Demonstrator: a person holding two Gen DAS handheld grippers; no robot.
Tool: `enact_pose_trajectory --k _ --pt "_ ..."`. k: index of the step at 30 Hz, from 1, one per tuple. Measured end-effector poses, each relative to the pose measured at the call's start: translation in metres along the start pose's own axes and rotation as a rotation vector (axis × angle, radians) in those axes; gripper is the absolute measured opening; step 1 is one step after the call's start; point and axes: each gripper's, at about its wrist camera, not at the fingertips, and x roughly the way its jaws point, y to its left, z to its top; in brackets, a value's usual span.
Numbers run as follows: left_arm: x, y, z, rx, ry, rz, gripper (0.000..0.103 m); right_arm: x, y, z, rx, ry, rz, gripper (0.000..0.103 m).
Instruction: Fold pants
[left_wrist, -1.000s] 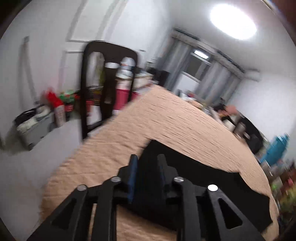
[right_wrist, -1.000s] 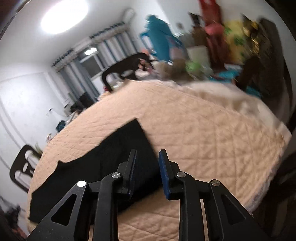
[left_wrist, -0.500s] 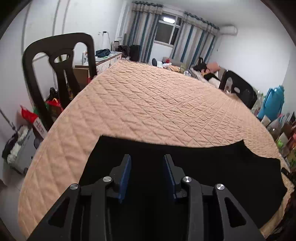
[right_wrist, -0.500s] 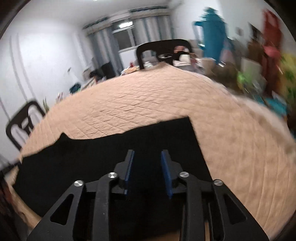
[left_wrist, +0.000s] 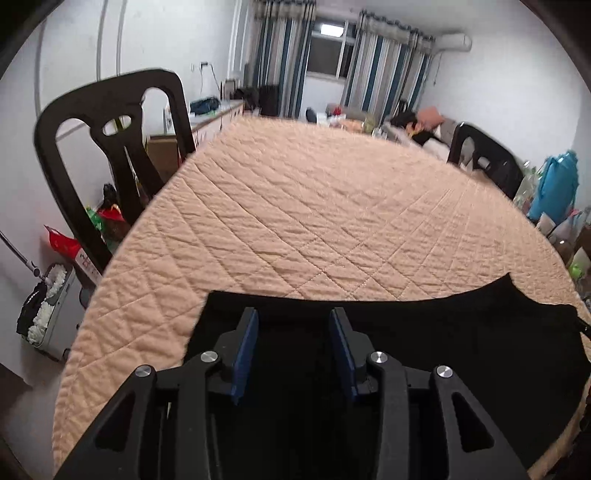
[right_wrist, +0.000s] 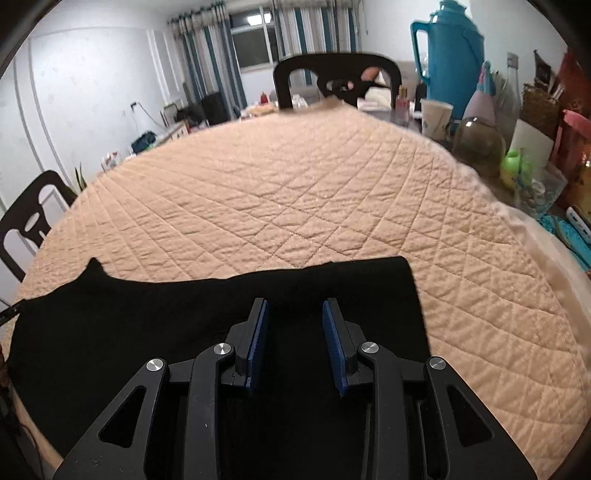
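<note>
Black pants (left_wrist: 461, 332) lie flat along the near edge of a peach quilted table cover (left_wrist: 314, 206). My left gripper (left_wrist: 293, 321) is open and empty, hovering over the pants' left end. In the right wrist view the pants (right_wrist: 147, 317) stretch to the left, and my right gripper (right_wrist: 295, 314) is open and empty over their right end, near the straight edge.
A black plastic chair (left_wrist: 118, 147) stands at the table's left, another (right_wrist: 336, 81) at the far side. A blue thermos (right_wrist: 450, 55), cup, bottles and jars (right_wrist: 480, 144) crowd the right edge. A mop bucket (left_wrist: 44, 306) sits on the floor at the left.
Both grippers have tilted down from facing the room and ceiling to hover level over the pants. The jaws of both have opened wider.
</note>
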Motion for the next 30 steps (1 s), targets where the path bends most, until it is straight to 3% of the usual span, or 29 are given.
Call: enact_pose_trajectory --k 8,13,18,22,25,30 --pt "-0.032 0.027 -0.039 -0.036 -0.054 -0.024 0.043 -0.023 -0.019 -0.038 0.052 -0.05 -0.012 0.032" --pt "-0.032 0.035 -0.043 -0.062 -0.049 -0.008 0.042 -0.027 -0.011 -0.037 0.018 -0.062 -0.035 0.032" --pt "-0.047 0.035 -0.051 -0.068 -0.083 -0.023 0.042 -0.047 0.005 -0.047 -0.004 -0.107 0.022 0.032" --pt "-0.034 0.046 -0.057 -0.093 -0.053 0.031 0.042 -0.036 0.009 -0.06 -0.008 -0.067 0.044 0.032" --pt "-0.037 0.05 -0.057 -0.109 -0.058 0.027 0.043 -0.036 0.007 -0.062 0.019 -0.074 0.052 0.032" --pt "-0.034 0.049 -0.06 -0.094 -0.065 0.018 0.054 -0.037 0.012 -0.062 0.016 -0.079 0.064 0.032"
